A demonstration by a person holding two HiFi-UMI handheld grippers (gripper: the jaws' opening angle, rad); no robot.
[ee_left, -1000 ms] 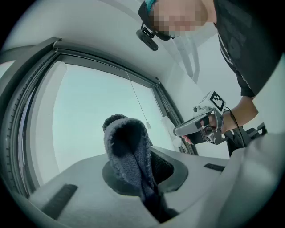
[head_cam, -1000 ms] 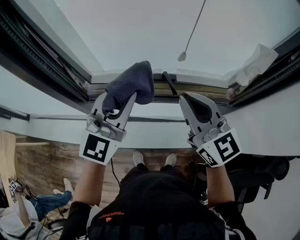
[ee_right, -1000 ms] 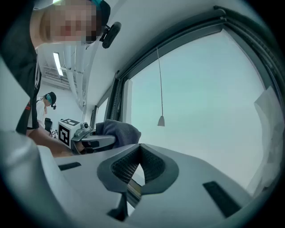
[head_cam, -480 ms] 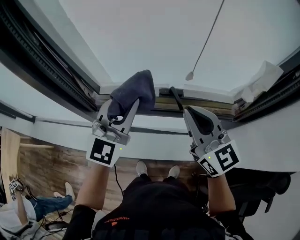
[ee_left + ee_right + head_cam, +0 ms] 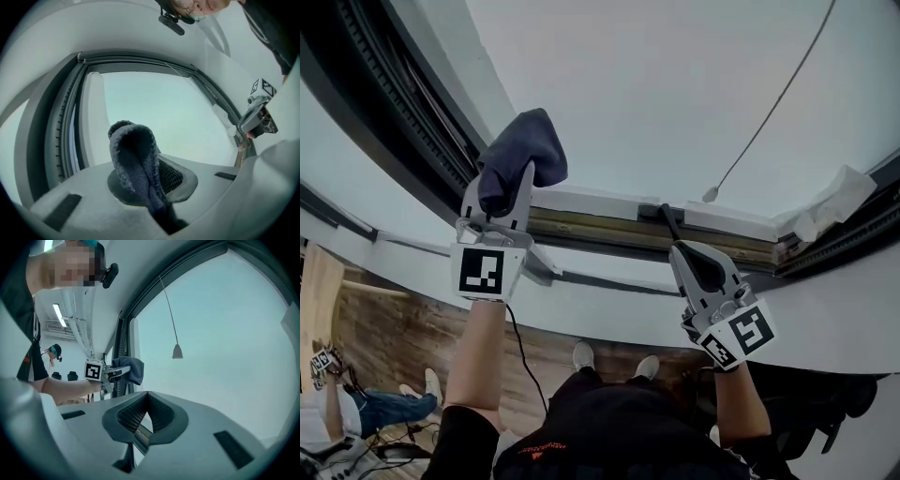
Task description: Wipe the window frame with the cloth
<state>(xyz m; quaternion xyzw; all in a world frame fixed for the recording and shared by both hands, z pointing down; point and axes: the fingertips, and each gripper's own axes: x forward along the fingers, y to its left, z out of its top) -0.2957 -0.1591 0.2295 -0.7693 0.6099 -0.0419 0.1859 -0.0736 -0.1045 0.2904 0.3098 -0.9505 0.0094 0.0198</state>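
Pale window glass (image 5: 675, 84) fills most of the scene, bounded by a dark window frame (image 5: 389, 112) that runs up the left side and along the bottom. Nearest the camera, the person's two bare forearms reach up toward it. The right tongs (image 5: 684, 253) sit low, just in front of the bottom rail (image 5: 609, 230). Their jaws are pressed together at the tips with nothing between them, and a dark handle (image 5: 667, 221) on the rail shows just above them. The left tongs (image 5: 511, 183) are raised higher, up by the lower left corner of the window. They are clamped on a dark blue cloth (image 5: 525, 150), which is bunched and bulges out past the jaw tips. The cloth sits close to the left upright of the frame, but the views do not settle whether it touches it. Farther along the rail, a crumpled white wad (image 5: 834, 199) is wedged in the right corner. A thin cord with a small pull weight (image 5: 710, 194) hangs across the glass.
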